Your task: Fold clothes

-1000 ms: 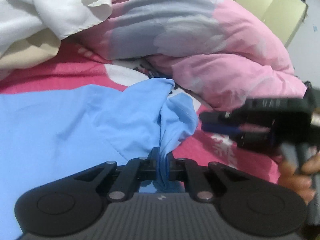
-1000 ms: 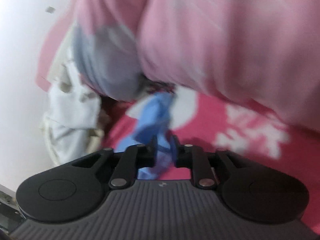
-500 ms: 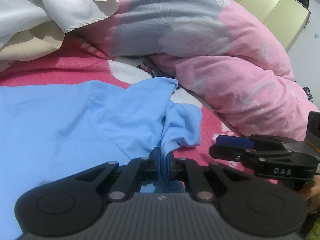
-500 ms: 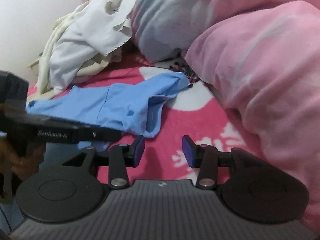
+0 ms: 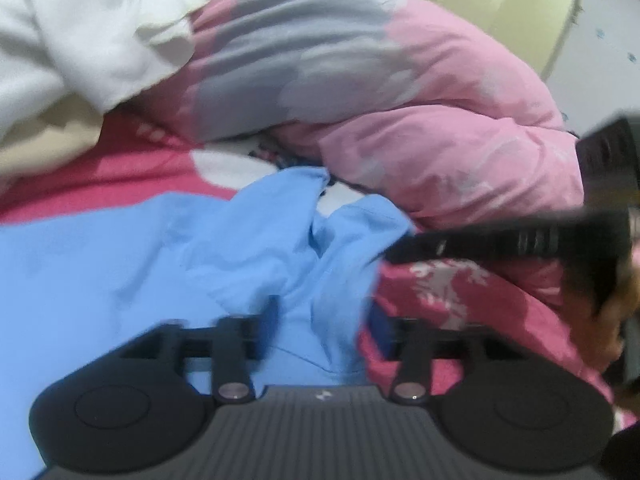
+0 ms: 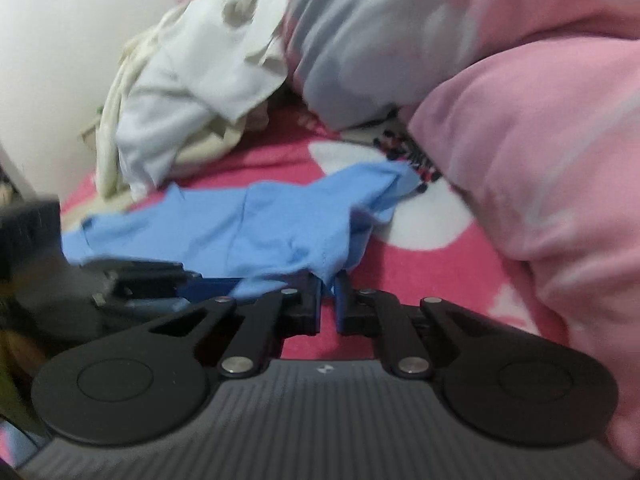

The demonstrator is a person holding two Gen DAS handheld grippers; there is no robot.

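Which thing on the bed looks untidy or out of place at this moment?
The blue shirt lies bunched and creased on the red blanket, one corner pinched in the right gripper. White clothes sit in a loose heap behind it.

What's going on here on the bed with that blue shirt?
A person is folding clothes with a handheld gripper in each hand. The blue shirt lies partly spread on the red blanket, beside a pink duvet. The left gripper is open over the shirt's rumpled edge, gripping nothing. The right gripper has its fingers nearly shut on a corner of the shirt. A heap of white clothes waits at the far end of the bed.
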